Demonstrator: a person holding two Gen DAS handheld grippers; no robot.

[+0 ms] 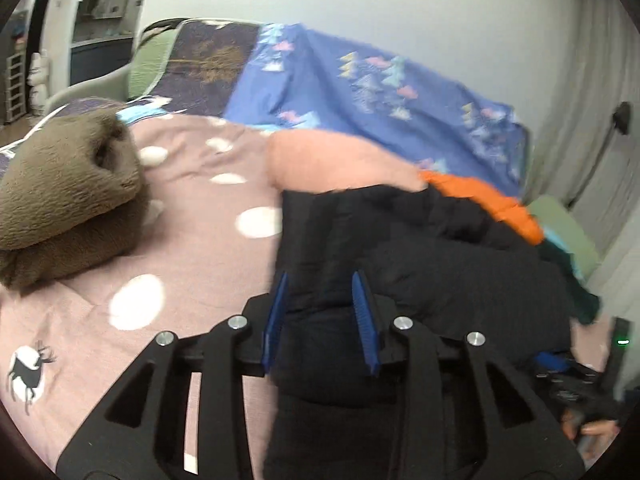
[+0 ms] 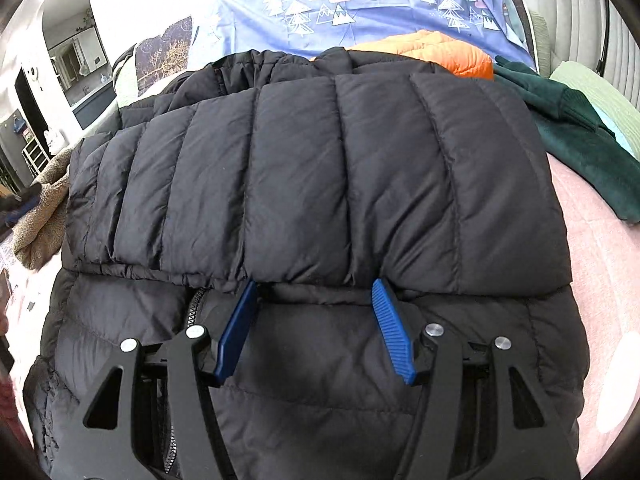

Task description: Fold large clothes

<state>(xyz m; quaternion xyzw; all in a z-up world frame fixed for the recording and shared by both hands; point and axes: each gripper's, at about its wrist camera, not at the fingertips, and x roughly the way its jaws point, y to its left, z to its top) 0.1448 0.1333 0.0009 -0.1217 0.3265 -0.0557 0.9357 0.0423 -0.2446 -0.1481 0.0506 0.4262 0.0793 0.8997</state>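
Both grippers hang over a black puffer jacket [image 2: 312, 168] on the bed.

The right gripper [image 2: 316, 286] has its blue pads apart, tips at the hem of the folded-over upper layer, clamping nothing. The left gripper [image 1: 320, 280] is partly apart above the jacket's left edge, holding nothing. The jacket lies folded on the pink dotted bedcover [image 1: 192, 248], between a brown fleece garment [image 1: 64, 196] and a dark green garment [image 2: 576, 132].

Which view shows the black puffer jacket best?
Right wrist: the black puffer jacket fills the frame, sharp, with quilting, fold edge and zipper visible. Left wrist shows only a blurred dark mass, cut off by the claw.
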